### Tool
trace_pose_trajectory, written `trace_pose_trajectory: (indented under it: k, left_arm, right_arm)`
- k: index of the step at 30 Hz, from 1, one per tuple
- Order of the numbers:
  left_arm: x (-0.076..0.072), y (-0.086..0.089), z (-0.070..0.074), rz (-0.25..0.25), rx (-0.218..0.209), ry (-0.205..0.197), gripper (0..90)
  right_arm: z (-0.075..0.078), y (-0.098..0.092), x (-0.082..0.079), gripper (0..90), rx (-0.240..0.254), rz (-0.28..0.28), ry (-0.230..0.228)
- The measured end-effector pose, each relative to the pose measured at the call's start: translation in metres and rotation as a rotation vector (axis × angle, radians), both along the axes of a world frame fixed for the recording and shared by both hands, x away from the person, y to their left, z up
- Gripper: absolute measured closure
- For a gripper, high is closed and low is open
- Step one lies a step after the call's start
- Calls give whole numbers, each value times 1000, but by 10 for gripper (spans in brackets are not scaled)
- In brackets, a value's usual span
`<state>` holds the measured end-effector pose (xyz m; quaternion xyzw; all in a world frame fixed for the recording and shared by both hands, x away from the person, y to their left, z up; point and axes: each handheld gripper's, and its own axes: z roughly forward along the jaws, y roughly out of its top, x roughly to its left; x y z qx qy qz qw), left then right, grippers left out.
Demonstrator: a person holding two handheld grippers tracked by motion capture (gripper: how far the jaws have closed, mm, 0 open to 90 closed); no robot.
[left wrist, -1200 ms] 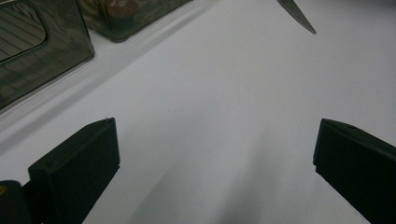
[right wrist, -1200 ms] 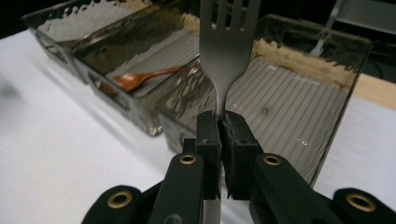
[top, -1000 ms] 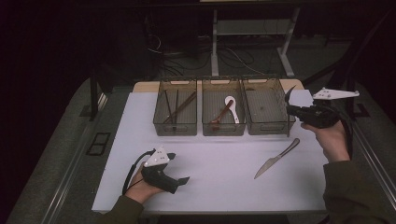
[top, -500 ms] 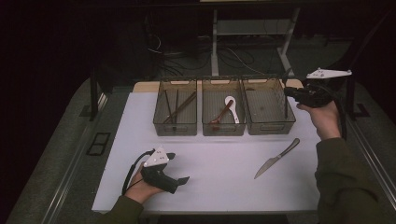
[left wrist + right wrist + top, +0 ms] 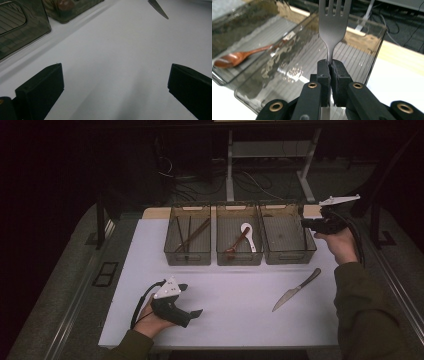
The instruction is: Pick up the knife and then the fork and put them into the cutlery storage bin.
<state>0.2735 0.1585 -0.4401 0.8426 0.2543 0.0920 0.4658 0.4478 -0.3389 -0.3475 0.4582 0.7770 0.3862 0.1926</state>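
My right gripper [image 5: 330, 65] is shut on the neck of a metal fork [image 5: 333, 25], whose tines point up and away over the clear right bin [image 5: 362, 57]. In the high view the right gripper [image 5: 309, 223] hovers at that bin's [image 5: 287, 251] right rim. A table knife [image 5: 296, 290] lies on the white table in front of the bin, and its tip [image 5: 158, 8] shows in the left gripper view. My left gripper [image 5: 192, 312] rests low at the front left, with its jaws [image 5: 115, 82] wide open over bare table.
Three clear bins stand in a row at the back. The left bin [image 5: 187, 251] holds chopsticks. The middle bin [image 5: 239, 255] holds a wooden spoon [image 5: 242, 56] and a white spoon [image 5: 247, 234]. The white table top [image 5: 235, 290] ends at dark floor on both sides.
The right hand has carried the fork away from the person and slightly left, up to the right bin's rim. The left hand and the knife have stayed put.
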Motion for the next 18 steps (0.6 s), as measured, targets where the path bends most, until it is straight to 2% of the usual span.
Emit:
trace_pose_trajectory:
  k: [3,9,18]
  left_arm:
    - [0,-1,0,-1,1,3,0]
    - [0,0,0,-2,0,3,0]
    - [0,-1,-1,-3,-4,8,0]
  right_arm:
    - [-5,1,4,850,-13,20,32]
    - [-13,6,11,849,-75,35,90]
    - [-20,10,17,849,-117,60,158]
